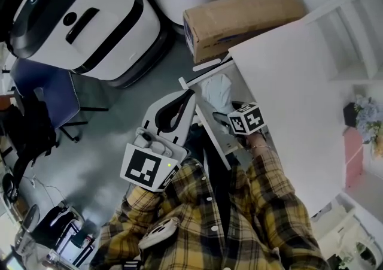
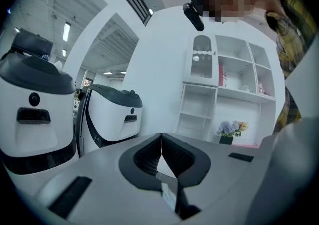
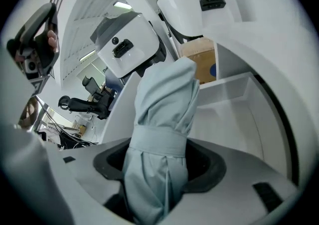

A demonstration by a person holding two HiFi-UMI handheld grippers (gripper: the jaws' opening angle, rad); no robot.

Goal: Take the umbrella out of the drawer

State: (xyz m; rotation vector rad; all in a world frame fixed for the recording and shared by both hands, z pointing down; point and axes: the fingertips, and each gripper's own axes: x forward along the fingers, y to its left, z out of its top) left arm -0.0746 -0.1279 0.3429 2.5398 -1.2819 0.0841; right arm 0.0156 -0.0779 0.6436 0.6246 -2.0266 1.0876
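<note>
Pale folded umbrella [image 3: 162, 134] clamped in right hand-held gripper [image 3: 159, 165] (jaws wide); left hand-held gripper [image 2: 161, 150] clenched, empty

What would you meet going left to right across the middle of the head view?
In order: blue chair → left gripper → umbrella → white tabletop → flowers.

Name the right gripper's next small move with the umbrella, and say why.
Probably lift the right gripper straight up and away: its jaws are clamped on the folded umbrella, whose far end hangs over the open drawer, so it seems not yet clear. The left gripper is shut and empty.
</note>
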